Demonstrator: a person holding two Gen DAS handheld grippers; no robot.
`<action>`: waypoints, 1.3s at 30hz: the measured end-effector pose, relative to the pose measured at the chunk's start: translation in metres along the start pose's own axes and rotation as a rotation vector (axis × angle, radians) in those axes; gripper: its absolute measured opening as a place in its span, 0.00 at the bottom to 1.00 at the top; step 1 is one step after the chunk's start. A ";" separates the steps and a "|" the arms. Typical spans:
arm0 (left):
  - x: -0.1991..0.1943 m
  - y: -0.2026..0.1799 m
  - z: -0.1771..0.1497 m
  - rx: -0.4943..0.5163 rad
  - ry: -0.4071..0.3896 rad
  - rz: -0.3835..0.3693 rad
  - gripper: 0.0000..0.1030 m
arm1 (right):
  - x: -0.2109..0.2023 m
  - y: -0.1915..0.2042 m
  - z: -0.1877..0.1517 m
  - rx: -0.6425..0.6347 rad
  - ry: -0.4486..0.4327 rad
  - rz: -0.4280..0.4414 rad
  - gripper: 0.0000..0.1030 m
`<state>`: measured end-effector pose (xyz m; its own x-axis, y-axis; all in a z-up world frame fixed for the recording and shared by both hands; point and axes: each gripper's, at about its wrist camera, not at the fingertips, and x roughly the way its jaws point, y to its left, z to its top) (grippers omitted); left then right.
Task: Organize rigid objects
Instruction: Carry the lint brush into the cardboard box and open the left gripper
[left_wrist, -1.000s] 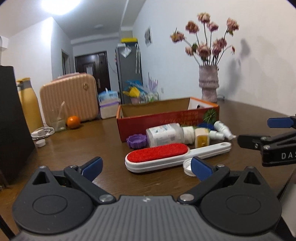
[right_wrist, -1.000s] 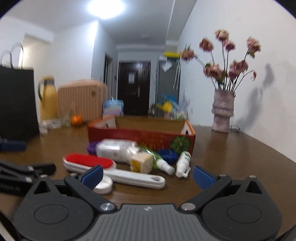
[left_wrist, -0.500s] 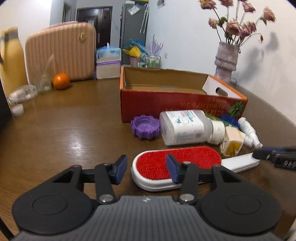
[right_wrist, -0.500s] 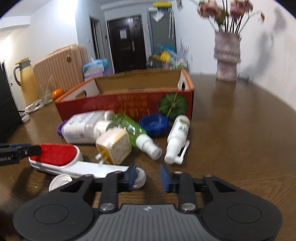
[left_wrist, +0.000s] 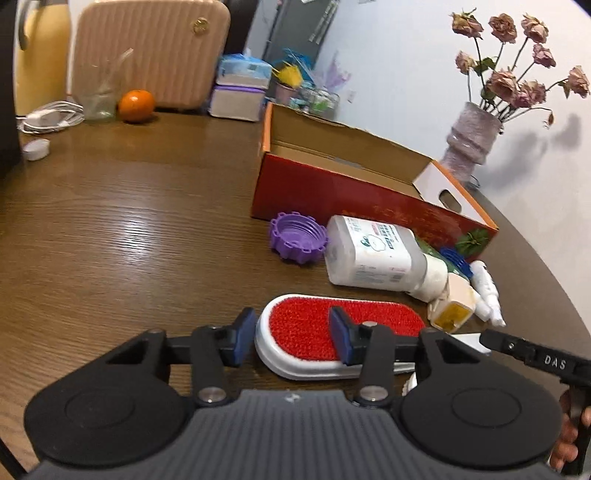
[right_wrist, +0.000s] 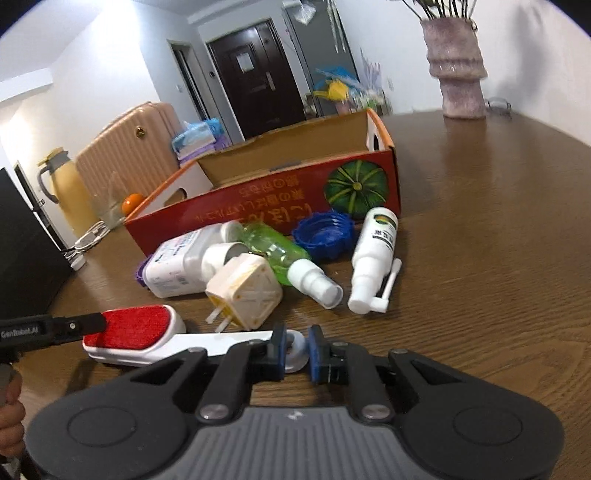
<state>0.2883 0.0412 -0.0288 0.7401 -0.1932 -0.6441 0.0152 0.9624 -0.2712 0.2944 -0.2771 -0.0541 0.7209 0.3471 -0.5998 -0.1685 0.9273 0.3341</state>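
**What sits around the edges of our table**

We see a brown wooden table with plenty on its far side. A ribbed, mauve vase holds dried pink flowers against the white wall. Over on the left stands a peach, ribbed suitcase, with a yellow jug beside it. In front of them we find an orange just beside a clear glass, and a coiled white cable. A blue tissue pack rests on a lilac-lidded box. Down the hall is a dark door.
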 end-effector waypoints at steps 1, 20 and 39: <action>-0.001 0.000 -0.002 -0.005 -0.007 0.003 0.42 | -0.001 0.000 -0.002 0.012 -0.013 -0.002 0.12; -0.020 -0.046 0.124 0.067 -0.357 -0.049 0.42 | -0.027 0.023 0.135 0.030 -0.294 -0.031 0.12; 0.243 -0.040 0.238 0.168 0.093 0.074 0.17 | 0.249 -0.020 0.255 -0.019 0.134 -0.146 0.04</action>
<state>0.6278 0.0007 -0.0041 0.6783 -0.1304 -0.7231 0.0810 0.9914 -0.1029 0.6488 -0.2449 -0.0245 0.6428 0.2234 -0.7328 -0.0823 0.9711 0.2238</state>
